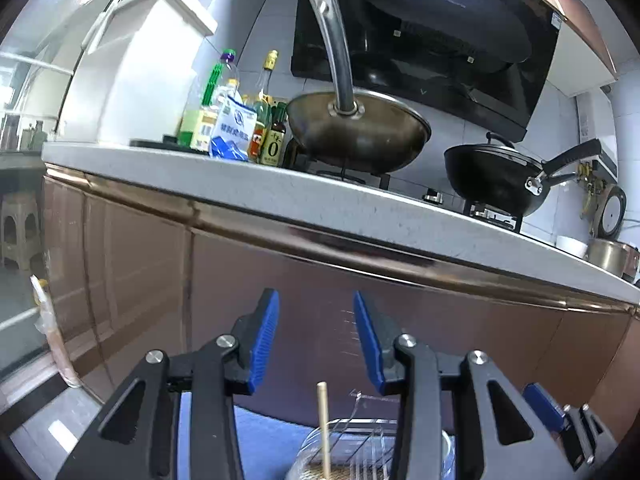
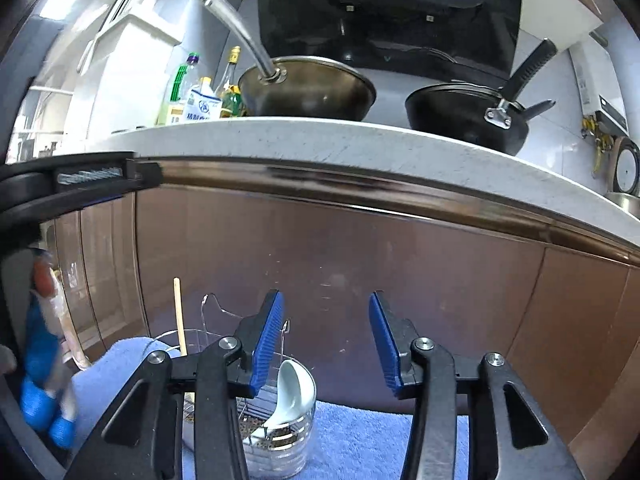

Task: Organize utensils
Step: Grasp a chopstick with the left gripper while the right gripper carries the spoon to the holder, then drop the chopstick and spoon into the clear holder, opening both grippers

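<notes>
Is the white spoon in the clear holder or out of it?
In. The white spoon stands inside the clear holder, its bowl above the rim, beside a wooden chopstick. Neither gripper touches it.

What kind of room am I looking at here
A home kitchen, most likely: a steel wok and a black pan sit on a gas hob, a range hood hangs above, and condiment bottles line the counter.

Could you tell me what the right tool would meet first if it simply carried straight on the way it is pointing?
Probably the brown cabinet front under the countertop; nothing sits between the open right tool and it. The clear utensil holder lies lower, though depth is uncertain.
</notes>
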The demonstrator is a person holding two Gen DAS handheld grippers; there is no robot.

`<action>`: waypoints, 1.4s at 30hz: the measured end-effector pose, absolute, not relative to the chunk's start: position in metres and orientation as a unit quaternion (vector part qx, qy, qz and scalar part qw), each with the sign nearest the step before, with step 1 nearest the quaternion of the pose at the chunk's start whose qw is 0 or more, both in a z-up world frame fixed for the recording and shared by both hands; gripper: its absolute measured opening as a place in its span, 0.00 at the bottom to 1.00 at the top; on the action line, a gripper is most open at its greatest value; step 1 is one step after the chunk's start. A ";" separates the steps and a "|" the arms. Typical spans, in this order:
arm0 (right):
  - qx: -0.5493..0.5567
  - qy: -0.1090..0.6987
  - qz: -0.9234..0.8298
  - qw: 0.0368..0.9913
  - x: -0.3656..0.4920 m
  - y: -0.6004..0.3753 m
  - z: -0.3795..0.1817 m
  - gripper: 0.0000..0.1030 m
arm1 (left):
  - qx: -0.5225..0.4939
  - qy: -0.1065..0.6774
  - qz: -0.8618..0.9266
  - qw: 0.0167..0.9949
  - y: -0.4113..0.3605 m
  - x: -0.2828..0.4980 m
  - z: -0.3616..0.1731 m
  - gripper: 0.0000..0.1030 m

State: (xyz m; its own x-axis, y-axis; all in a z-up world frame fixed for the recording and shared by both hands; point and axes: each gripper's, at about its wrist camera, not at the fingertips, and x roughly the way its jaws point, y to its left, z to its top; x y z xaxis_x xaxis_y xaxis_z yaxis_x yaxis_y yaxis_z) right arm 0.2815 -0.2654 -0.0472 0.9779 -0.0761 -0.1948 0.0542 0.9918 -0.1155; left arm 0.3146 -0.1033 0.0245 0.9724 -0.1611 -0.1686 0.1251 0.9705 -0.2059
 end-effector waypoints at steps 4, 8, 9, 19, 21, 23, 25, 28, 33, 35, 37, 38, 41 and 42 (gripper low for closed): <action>-0.049 0.102 -0.034 0.993 0.255 -0.272 -0.033 0.43 | -0.078 0.118 -0.076 0.987 -0.084 0.291 0.040 0.37; -0.032 0.108 -0.033 0.993 0.221 -0.284 -0.015 0.43 | -0.064 0.150 -0.083 0.983 -0.068 0.265 0.049 0.37; -0.029 0.109 -0.032 0.993 0.214 -0.286 -0.011 0.43 | -0.061 0.164 -0.089 0.981 -0.063 0.257 0.051 0.37; -0.020 0.131 -0.011 0.991 0.114 -0.295 0.016 0.43 | -0.060 0.210 -0.081 0.973 -0.012 0.170 0.059 0.37; -0.012 0.145 -0.005 0.989 0.098 -0.297 0.012 0.43 | -0.055 0.222 -0.081 0.970 -0.005 0.159 0.056 0.37; -0.006 0.157 -0.003 0.988 0.086 -0.299 0.006 0.43 | -0.051 0.240 -0.089 0.965 0.000 0.151 0.051 0.37; 0.004 0.174 0.000 0.985 0.072 -0.303 -0.004 0.43 | -0.051 0.268 -0.101 0.957 0.005 0.144 0.043 0.37; 0.019 0.197 0.004 0.980 0.059 -0.309 -0.018 0.42 | -0.047 0.311 -0.131 0.940 0.006 0.137 0.028 0.37; 0.047 0.242 0.022 0.969 0.052 -0.325 -0.042 0.39 | -0.040 0.386 -0.177 0.904 -0.009 0.139 -0.006 0.37; 0.063 0.263 0.028 0.962 0.053 -0.333 -0.054 0.38 | -0.041 0.411 -0.188 0.891 -0.016 0.142 -0.022 0.37; 0.077 0.282 0.028 0.956 0.055 -0.343 -0.068 0.37 | -0.042 0.429 -0.192 0.881 -0.022 0.144 -0.037 0.36; 0.081 0.287 0.029 0.954 0.057 -0.346 -0.071 0.37 | -0.042 0.435 -0.193 0.878 -0.025 0.146 -0.043 0.37; 0.096 0.306 0.032 0.947 0.061 -0.354 -0.090 0.37 | -0.044 0.454 -0.198 0.868 -0.034 0.151 -0.058 0.36; 0.098 0.312 0.033 0.944 0.062 -0.355 -0.095 0.37 | -0.043 0.458 -0.200 0.865 -0.036 0.154 -0.061 0.36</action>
State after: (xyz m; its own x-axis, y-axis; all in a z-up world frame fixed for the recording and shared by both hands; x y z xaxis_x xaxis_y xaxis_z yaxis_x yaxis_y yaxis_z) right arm 0.0622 -0.3552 -0.0955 0.8029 0.1244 -0.5829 -0.0014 0.9784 0.2068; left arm 0.1535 -0.0361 -0.0614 0.5007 -0.3851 -0.7752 0.3062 0.9165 -0.2575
